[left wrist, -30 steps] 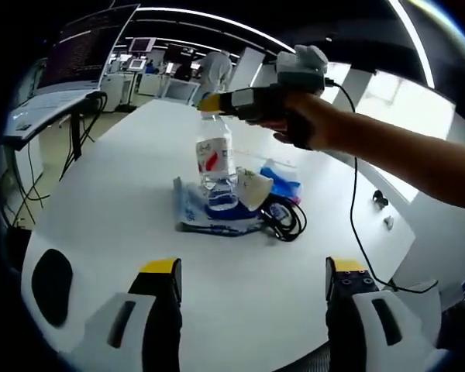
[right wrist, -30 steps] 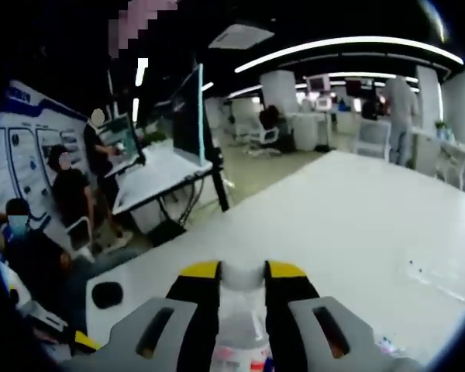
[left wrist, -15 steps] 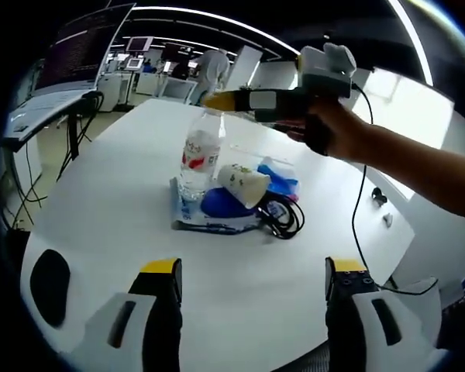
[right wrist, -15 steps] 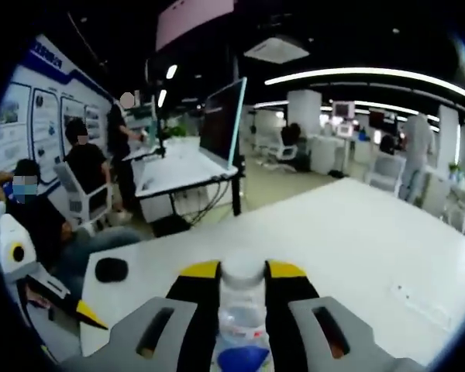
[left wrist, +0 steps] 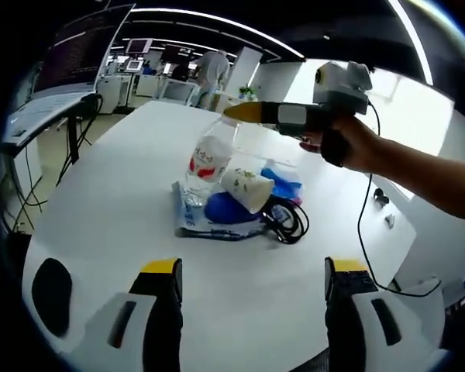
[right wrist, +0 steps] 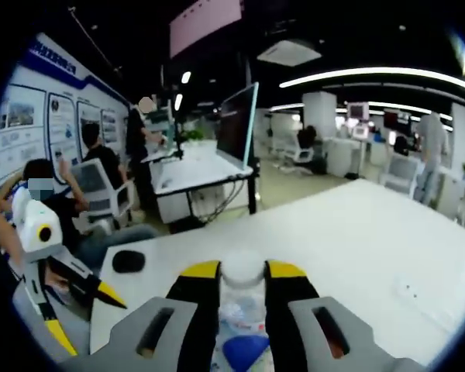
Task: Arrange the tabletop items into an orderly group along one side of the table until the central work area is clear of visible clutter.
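A clear water bottle (left wrist: 208, 160) with a red-and-white label leans over a pile in the middle of the white table (left wrist: 124, 178). My right gripper (left wrist: 244, 114) is shut on its cap (right wrist: 242, 267), and the bottle body (right wrist: 240, 325) hangs below the jaws. The pile holds a paper cup (left wrist: 246, 189) on its side, a blue object (left wrist: 223, 208), a white-and-blue packet (left wrist: 209, 225), a black cable (left wrist: 288, 218) and a blue pack (left wrist: 285, 183). My left gripper (left wrist: 254, 271) is open, low over the near table edge, well short of the pile; it also shows from the side (right wrist: 85, 316).
A black mouse (left wrist: 53, 287) lies at the table's near left corner (right wrist: 129, 261). Two small items (left wrist: 381, 200) sit near the right edge. A cord trails from the right gripper off the table. Desks, a monitor (right wrist: 236, 124) and seated people stand beyond.
The right gripper has moved right with the cap, tipping the bottle from upright to a lean. The left gripper has stayed put and open.
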`<state>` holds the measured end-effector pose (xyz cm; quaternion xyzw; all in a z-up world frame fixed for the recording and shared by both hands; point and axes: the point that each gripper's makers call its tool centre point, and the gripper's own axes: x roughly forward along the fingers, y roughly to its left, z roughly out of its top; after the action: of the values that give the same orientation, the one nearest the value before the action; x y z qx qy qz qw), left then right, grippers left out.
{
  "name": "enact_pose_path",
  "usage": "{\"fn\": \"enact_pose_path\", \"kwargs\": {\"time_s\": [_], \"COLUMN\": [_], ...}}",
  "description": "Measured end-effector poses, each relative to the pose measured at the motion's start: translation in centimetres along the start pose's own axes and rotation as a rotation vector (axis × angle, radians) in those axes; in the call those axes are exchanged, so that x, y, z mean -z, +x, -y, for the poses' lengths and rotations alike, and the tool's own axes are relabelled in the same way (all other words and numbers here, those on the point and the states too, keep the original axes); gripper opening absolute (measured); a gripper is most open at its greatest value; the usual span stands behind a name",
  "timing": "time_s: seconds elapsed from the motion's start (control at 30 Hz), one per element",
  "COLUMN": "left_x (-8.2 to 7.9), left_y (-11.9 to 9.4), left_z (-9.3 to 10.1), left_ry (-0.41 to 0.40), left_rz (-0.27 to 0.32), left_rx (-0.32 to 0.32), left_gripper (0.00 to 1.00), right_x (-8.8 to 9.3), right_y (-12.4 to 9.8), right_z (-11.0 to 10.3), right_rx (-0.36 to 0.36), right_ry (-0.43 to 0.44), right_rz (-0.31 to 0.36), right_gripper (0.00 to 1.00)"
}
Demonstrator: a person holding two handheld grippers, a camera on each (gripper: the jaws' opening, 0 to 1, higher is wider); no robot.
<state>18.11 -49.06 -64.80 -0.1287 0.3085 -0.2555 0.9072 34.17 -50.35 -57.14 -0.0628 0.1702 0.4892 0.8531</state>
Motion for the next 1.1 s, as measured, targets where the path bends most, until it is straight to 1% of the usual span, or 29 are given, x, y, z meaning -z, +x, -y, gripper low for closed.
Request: {"fn": "enact_pose_path", "kwargs": {"time_s": [0.23,0.5,0.7,0.77,0.83,1.0,1.1], "left_x": [0.3,0.3,-0.1,-0.2,-0.4,-0.4,-0.9], "left_y": [0.0,0.2,0.3,0.5,0.6,1.1,1.6], "left_z": [0.0,-0.7,-1.4,-1.7,-1.9,-2.3,-2.7], "left_ry": [0.007,0.005,0.010,-0.022,-0.030,0.004,0.028], "left_rz": [-0.010,-0.012,-0.012,-0.014,-0.005,-0.036,-0.045], "left_rx": [0.000,-0.011,-0.019,-0.022,-0.022,-0.029,-0.026], "left_gripper": [0.74,0.74,0.73,0.72,0.71,0.71,0.71], "right_x": [-0.1,0.0,0.1,0.1,0.0,0.1,0.0], "right_y": [0.1,-0.1,-0.3,-0.3,-0.4,-0.5,-0.5], "right_z": [-0.7,-1.3,-1.3,-1.3,-1.4,-1.6,-1.8], "right_rx": [-0.014,-0.035,-0.041,-0.042,-0.042,-0.045,-0.045], "right_ry": [-0.007,-0.017,-0.019,-0.013,-0.006,-0.015,-0.016], "right_rz": [0.004,0.000,-0.003,-0.003,-0.002,-0.004,-0.004], "right_gripper": [0.18,0.18,0.18,0.18,0.18,0.17,0.17]}}
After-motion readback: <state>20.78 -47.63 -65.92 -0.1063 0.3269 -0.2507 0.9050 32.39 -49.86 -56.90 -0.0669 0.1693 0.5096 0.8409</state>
